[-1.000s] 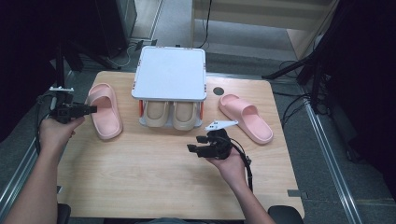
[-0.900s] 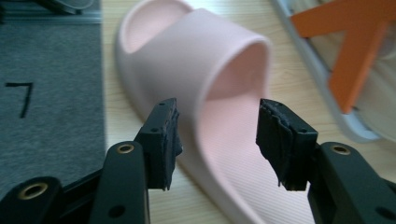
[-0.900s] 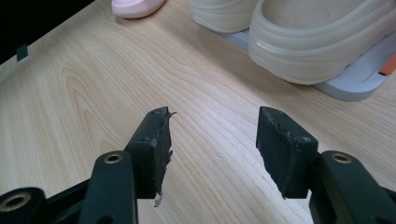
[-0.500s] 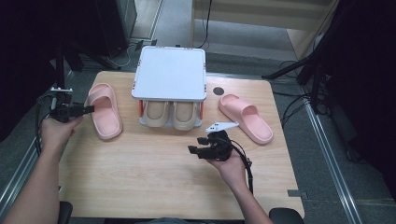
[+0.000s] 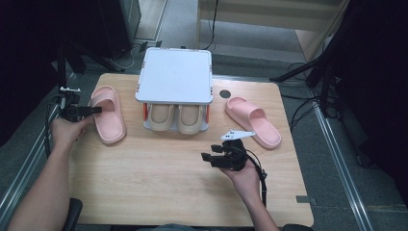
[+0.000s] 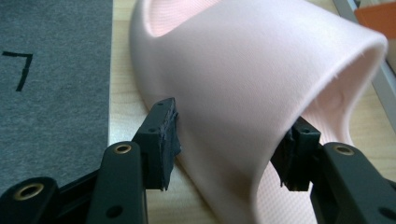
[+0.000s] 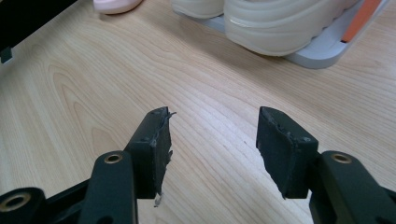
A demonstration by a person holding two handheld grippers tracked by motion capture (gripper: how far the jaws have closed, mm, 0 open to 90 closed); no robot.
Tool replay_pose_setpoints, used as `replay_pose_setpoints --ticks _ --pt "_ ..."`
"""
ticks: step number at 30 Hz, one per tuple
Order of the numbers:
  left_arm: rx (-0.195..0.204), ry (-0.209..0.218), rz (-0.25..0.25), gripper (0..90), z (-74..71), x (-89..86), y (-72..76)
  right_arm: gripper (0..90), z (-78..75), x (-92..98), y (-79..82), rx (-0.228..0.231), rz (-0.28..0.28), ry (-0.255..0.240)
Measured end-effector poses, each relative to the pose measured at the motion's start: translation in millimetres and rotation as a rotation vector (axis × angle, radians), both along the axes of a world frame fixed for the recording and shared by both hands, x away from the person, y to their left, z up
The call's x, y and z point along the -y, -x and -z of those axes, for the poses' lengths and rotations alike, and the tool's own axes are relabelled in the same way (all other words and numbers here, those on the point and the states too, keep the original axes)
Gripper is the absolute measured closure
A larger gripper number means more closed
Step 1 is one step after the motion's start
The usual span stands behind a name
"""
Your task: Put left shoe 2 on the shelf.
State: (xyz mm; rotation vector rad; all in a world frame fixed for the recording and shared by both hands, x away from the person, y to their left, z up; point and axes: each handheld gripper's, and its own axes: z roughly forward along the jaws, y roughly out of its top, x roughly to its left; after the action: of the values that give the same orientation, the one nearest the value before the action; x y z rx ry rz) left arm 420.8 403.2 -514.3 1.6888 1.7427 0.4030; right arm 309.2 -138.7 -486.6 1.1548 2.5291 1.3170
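My left gripper (image 6: pixel 229 149) stands open astride the soft pink foam slipper's (image 6: pixel 243 93) strap, so closing off-centre could let the rounded foam squirt free.

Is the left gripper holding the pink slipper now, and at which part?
Not yet. The left gripper straddles the strap of the pink slipper, jaws wide at either side, not clamped.

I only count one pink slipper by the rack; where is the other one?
In the high view, the second pink slipper lies on the table's right side, just right of the white rack, beyond the right gripper.
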Motion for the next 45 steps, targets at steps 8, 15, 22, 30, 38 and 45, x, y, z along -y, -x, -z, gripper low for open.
replay_pose_setpoints --ticks 8,15,22,30,38,45 --pt "0.014 -0.032 0.002 57.4 -0.8 7.2 -6.3 45.9 1.1 5.3 3.7 0.001 0.021 0.001" --pt "-0.003 -0.037 -0.007 65.6 -4.3 5.7 -6.0 46.0 1.0 7.7 3.8 -0.002 0.027 -0.004" --pt "-0.028 -0.006 -0.018 79.9 -5.6 -0.6 -4.1 46.4 1.3 7.4 3.9 0.004 0.02 -0.003" --pt "-0.073 0.017 0.021 82.0 -9.8 9.3 -5.3 46.7 -1.0 10.7 3.9 0.011 0.03 -0.004" --pt "-0.074 0.053 0.069 82.5 -17.6 23.4 -5.0 49.1 -3.7 11.9 6.4 -0.004 0.029 -0.031" --pt "-0.063 0.073 0.068 82.4 -25.5 35.4 -6.4 48.7 -1.5 12.1 10.8 -0.025 0.02 -0.018"
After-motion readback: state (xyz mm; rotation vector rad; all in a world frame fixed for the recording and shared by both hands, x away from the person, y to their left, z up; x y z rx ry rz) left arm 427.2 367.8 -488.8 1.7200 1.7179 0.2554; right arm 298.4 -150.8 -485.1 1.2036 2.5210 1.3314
